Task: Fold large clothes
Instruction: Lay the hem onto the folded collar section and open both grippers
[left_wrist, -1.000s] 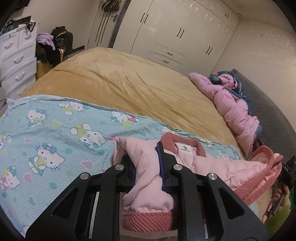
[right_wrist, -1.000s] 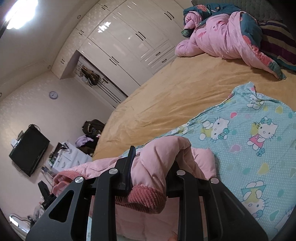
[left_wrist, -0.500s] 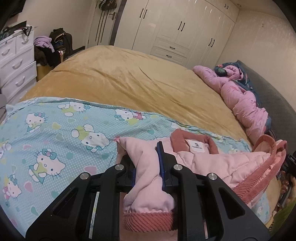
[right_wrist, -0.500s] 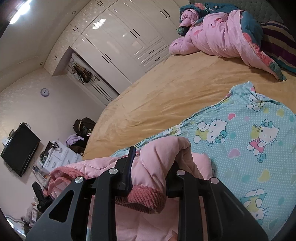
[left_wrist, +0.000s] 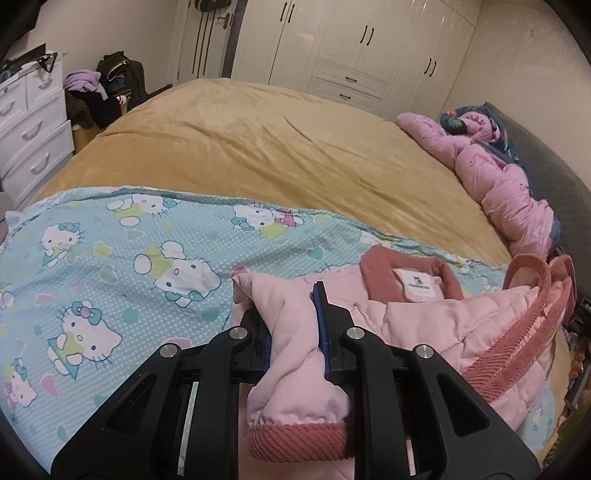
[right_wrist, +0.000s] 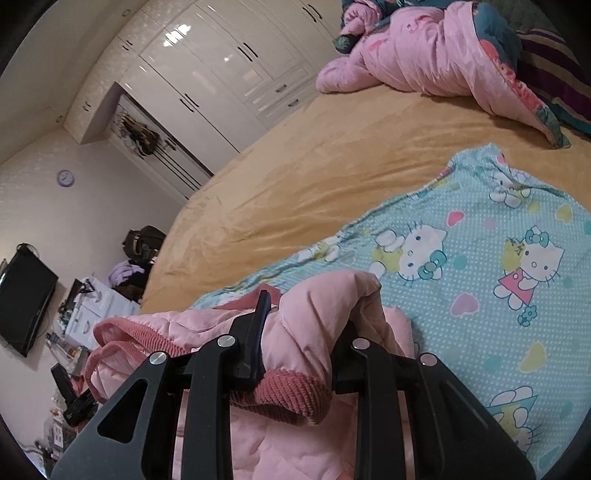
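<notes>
Both grippers we hold grip sleeves of the pink jacket (left_wrist: 436, 317), which lies across the cartoon sheet (left_wrist: 110, 266) on the bed (left_wrist: 258, 147), collar away from us, body stretched between our hands. Left gripper (left_wrist: 293, 325) pinches one cuff; right gripper (right_wrist: 303, 332) clamps the other.

L gripper (left_wrist: 295, 325) & R gripper (right_wrist: 303, 328): jaws clamped on fabric.

Pink quilted jacket (left_wrist: 424, 317), collar up
</notes>
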